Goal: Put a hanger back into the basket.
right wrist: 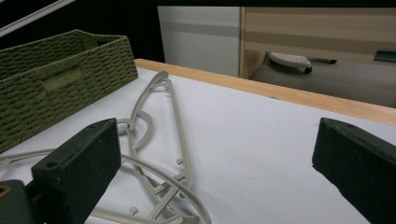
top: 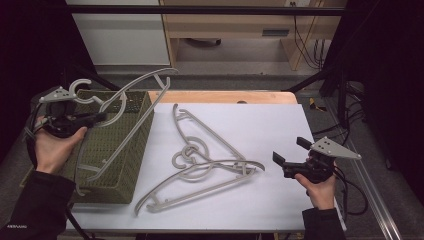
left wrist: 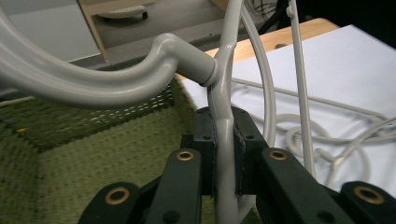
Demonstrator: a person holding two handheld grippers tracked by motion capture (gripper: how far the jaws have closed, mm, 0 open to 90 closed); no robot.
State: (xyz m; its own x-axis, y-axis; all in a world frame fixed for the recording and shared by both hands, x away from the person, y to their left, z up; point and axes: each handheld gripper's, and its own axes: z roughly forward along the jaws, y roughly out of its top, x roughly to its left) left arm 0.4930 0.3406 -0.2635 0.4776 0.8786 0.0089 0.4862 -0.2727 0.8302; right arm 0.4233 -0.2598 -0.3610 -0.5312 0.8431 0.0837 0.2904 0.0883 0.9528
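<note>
Left gripper view, hanger (left wrist: 224, 116) clamped, hook cropped

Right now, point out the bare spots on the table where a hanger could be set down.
Bare white table lies right of the two hangers lying on the table, up to the wooden back edge, and ahead of the open right gripper. The centre-left is crowded with those hangers. The left gripper holds a hanger over the green basket.

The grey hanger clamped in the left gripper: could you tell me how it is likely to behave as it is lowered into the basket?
The grey hanger probably stays stiff: it holds its shape over the green basket. Gripped near its neck by the left gripper, its long arms may swing or pivot. Smooth plastic could slip between the pads.
</note>
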